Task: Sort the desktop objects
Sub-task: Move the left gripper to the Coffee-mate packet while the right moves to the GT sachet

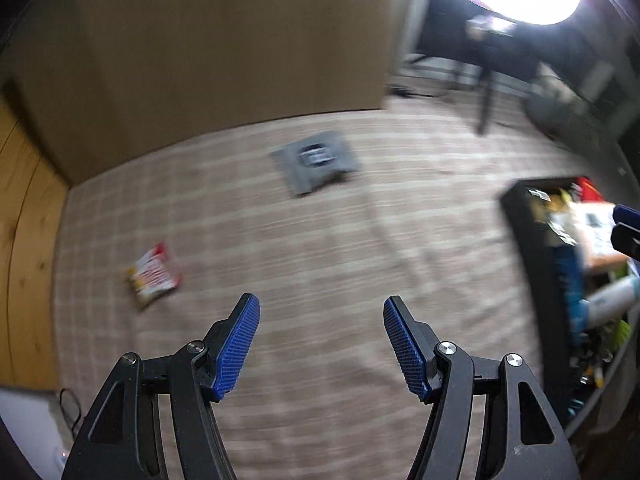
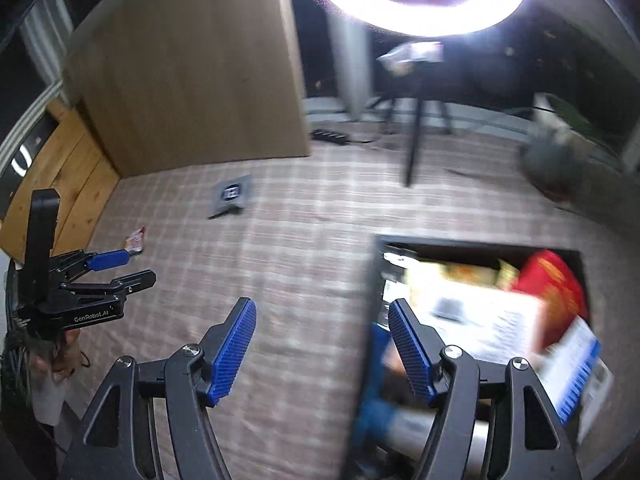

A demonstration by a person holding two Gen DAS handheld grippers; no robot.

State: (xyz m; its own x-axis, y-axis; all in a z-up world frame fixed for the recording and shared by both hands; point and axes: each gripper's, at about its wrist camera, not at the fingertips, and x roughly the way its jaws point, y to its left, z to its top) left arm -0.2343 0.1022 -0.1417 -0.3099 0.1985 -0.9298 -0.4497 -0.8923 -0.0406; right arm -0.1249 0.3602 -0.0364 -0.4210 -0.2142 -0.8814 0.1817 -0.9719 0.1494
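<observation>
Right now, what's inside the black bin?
The black rectangular bin holds a red packet, a white printed box and a metallic cylinder; anything underneath is covered.

Beige plaid tablecloth (image 1: 320, 260), grey pouch (image 1: 316, 162), red-and-yellow (blurred) snack packet (image 1: 154, 276).

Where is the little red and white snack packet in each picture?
Left wrist view: the snack packet lies at lower left on the checked cloth, ahead and left of the open left tool.
Right wrist view: it is small at far left, just past the left tool's blue tip.
Shared landmark: the grey pouch lies farther back near the wooden board in both views.
</observation>
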